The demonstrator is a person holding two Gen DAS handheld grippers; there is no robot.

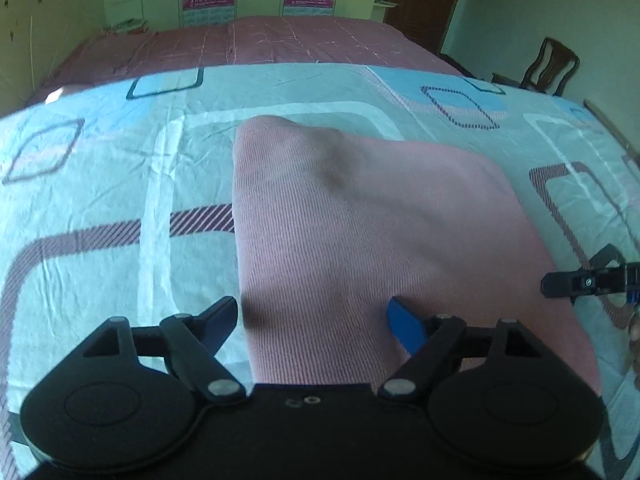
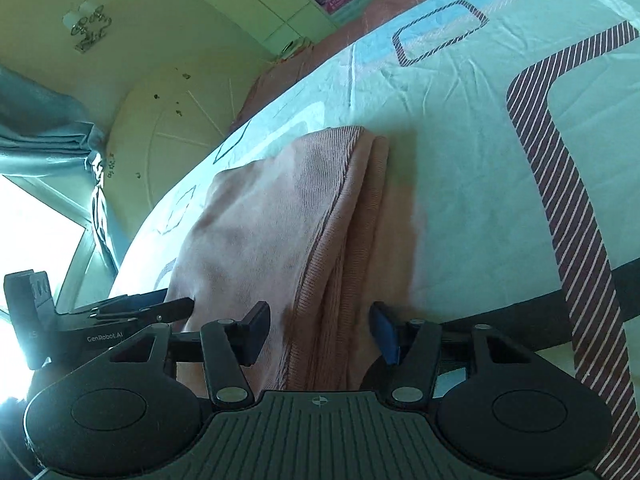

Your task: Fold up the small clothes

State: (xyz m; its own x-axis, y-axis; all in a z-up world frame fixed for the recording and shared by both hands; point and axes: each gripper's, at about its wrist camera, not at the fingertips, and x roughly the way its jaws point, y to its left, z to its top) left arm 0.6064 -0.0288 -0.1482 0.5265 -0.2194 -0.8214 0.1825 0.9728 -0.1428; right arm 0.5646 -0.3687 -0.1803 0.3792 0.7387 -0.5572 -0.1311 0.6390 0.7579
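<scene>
Pink ribbed garment (image 1: 360,224) lies folded on your patterned sheet (image 1: 100,168). Your left gripper (image 1: 316,322) and right gripper (image 2: 320,326) both stand apart, astride its 6 o'clock edge. Closing too shallowly would probably catch one layer and undo the fold.

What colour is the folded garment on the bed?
Dusty pink, finely ribbed knit garment; clearest in the left wrist view.

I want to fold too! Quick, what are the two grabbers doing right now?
Left gripper: open, pink cloth lies between its fingers, not pinched.
Right gripper: open, same cloth between its fingers, not pinched.
</scene>
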